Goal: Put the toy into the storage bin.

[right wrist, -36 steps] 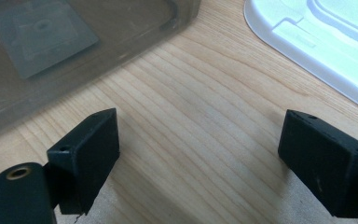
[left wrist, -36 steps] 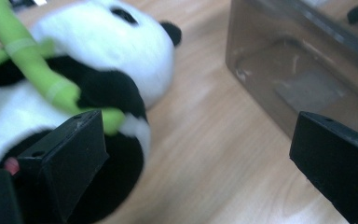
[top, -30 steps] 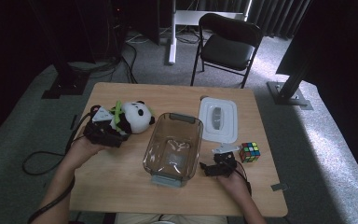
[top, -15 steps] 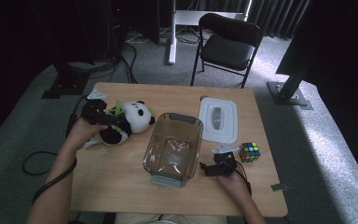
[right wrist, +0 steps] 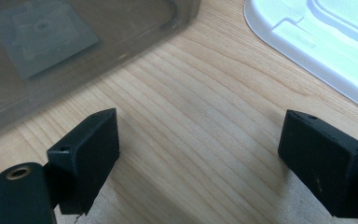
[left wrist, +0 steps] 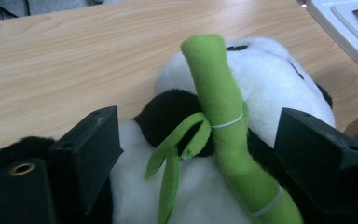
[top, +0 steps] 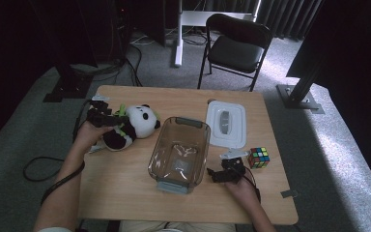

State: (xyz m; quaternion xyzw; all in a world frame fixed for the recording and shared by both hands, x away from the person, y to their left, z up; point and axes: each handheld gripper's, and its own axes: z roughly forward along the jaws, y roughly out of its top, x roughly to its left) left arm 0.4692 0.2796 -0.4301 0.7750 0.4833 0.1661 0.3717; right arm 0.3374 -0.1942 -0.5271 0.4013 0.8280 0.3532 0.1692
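- The wooden tabletop (top: 125, 193) carries everything, and my two forearms come up over its near edge.
- The clear plastic tub (top: 179, 153) sits open in the middle, its white lid (top: 227, 124) lying flat just beyond its right side.
- The plush panda (top: 131, 126) lies at the left, head toward the tub, with a green bamboo stalk (left wrist: 219, 116) across its chest.
- My left arm reaches forward and slightly inward; the left tongs (top: 110, 120) sit over the panda's body, jaws spread on either side of it. From the left gripper view I think they touch the fur, but I cannot be sure they squeeze.
- My right hand (top: 241, 187) rests low near the front edge, and the right tongs (top: 226, 171) lie spread wide on bare wood between the tub and lid.
- A colour cube (top: 259, 157) stands just right of the right tongs.
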